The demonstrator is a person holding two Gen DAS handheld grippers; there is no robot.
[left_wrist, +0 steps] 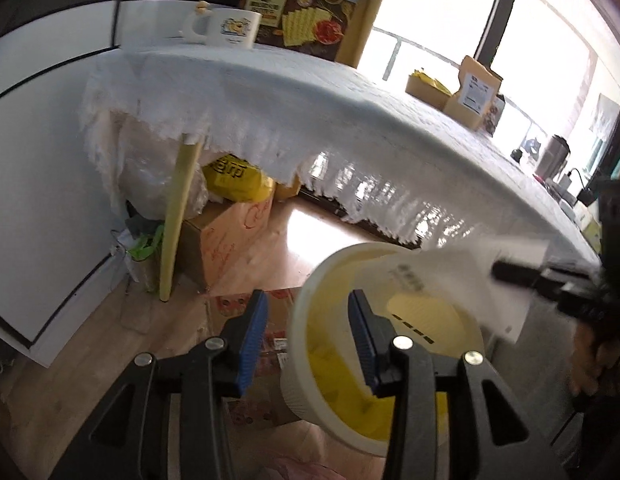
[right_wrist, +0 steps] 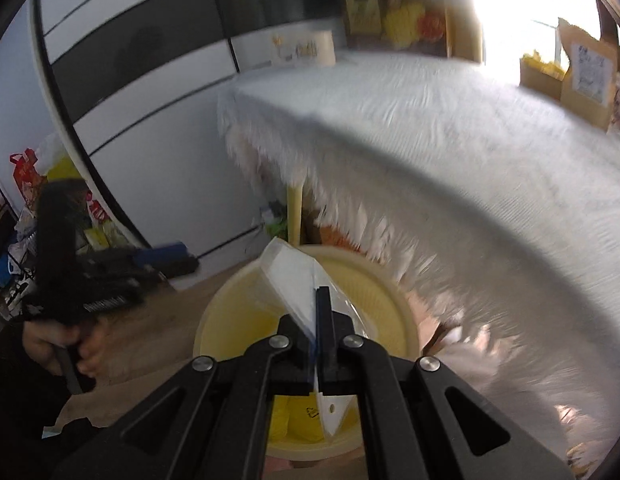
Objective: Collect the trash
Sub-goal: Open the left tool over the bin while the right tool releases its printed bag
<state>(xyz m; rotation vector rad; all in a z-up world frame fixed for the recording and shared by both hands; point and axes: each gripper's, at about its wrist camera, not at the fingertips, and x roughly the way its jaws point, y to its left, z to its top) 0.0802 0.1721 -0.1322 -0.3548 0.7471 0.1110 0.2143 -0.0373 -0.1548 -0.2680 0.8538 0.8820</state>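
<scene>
My right gripper [right_wrist: 318,320] is clamped flat on a white paper-and-clear-plastic wrapper [right_wrist: 294,280], its 2 pads pressed together with the sheet pinched between them. It holds the wrapper directly over the mouth of the pale yellow wastebasket [right_wrist: 393,304], which stands on the wooden floor just beside the hanging lace edge of the white tablecloth [right_wrist: 449,140]. Only this view looks down into the basket past the wrapper's lower corner, where yellow trash already lies at the bottom.

My left gripper [left_wrist: 308,340] stands apart with nothing between its blue pads [left_wrist: 252,340]. The basket's ribbed wall [left_wrist: 298,356] crosses the gap behind them, and I cannot tell whether either pad touches it. From this side the wrapper [left_wrist: 449,276] shows as a blurred white sheet above the rim, held by the right gripper [left_wrist: 513,272] coming in from the right edge.

The left wrist view alone shows what sits under the table: a cardboard box [left_wrist: 226,240], a yellow bag [left_wrist: 234,178] on it, and a pale yellow table leg [left_wrist: 178,216]. It also shows a white mug [left_wrist: 230,28] sharply on the far tabletop. The right wrist view alone catches my left hand [right_wrist: 58,344] around the left gripper's handle.
</scene>
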